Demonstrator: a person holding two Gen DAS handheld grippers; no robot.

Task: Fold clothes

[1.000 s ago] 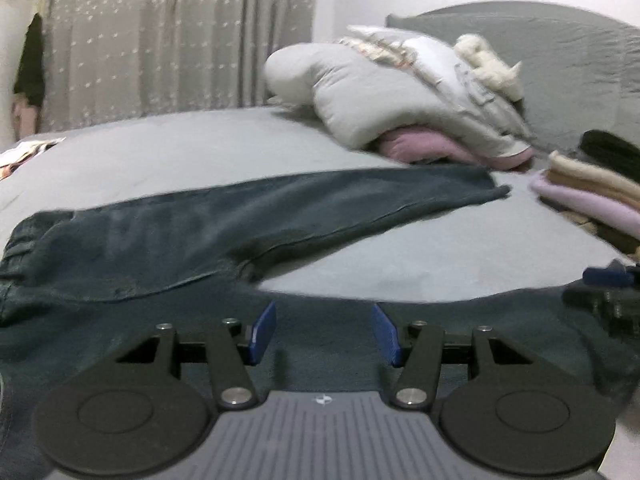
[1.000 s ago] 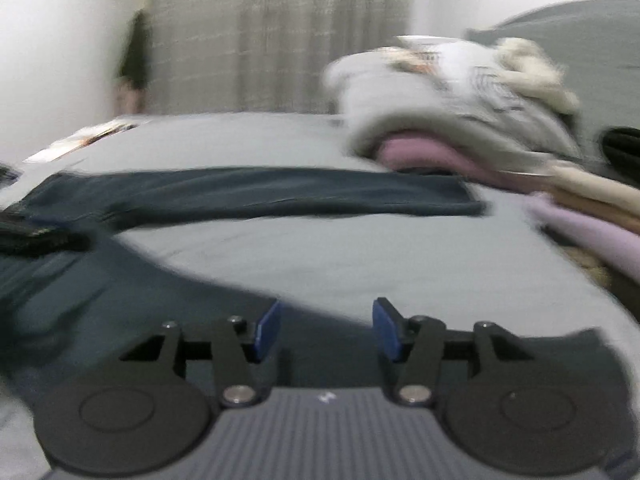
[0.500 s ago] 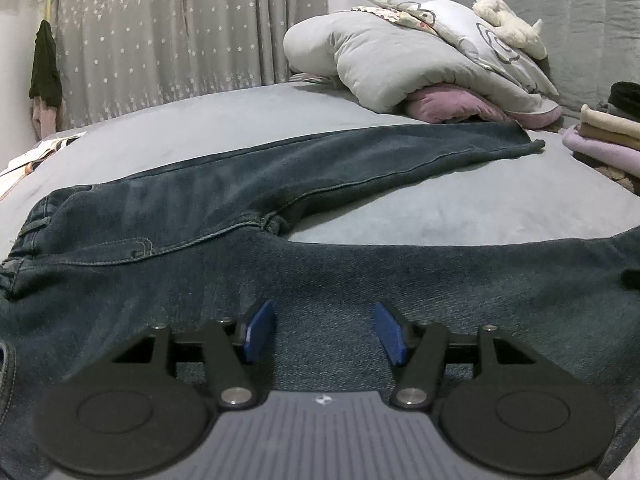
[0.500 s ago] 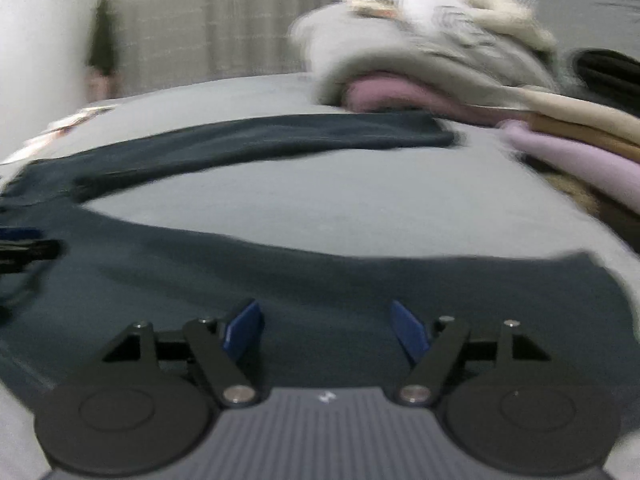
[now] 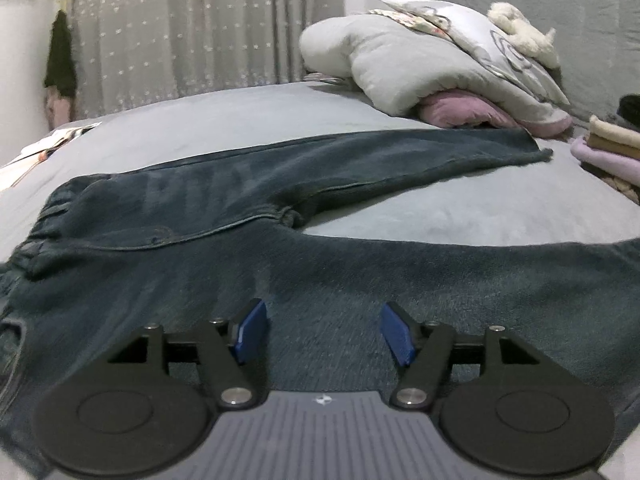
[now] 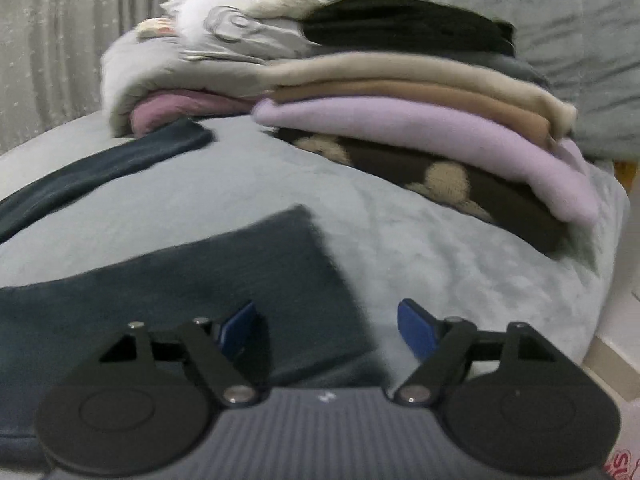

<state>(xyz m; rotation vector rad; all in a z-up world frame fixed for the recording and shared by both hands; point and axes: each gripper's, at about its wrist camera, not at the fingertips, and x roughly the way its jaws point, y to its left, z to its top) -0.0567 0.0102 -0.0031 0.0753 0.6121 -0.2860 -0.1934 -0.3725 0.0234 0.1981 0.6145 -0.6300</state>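
Through your left wrist camera you see a grey bed (image 5: 248, 128) with a dotted curtain (image 5: 192, 28) behind it and a heap of bedding (image 5: 420, 64) by the headboard. The dark jeans (image 5: 208, 216) lie flat on the bed, waistband at the left, legs running to the right; the far leg's hem ends just short of the bedding. Your left gripper (image 5: 323, 332) hovers over the near leg, its jaws opening, and whether the pads touch the denim below you cannot tell.

Through your right wrist camera the same bed (image 6: 400, 240) carries a stack of folded clothes (image 6: 432, 120) at the right, near the bedding (image 6: 168, 64). The near leg's hem (image 6: 304, 248) lies just ahead, the leg stretching away leftward. Your right gripper (image 6: 326, 330) is above that hem corner, jaws opening, left pad over denim, right pad over the bed; the picture is blurred.
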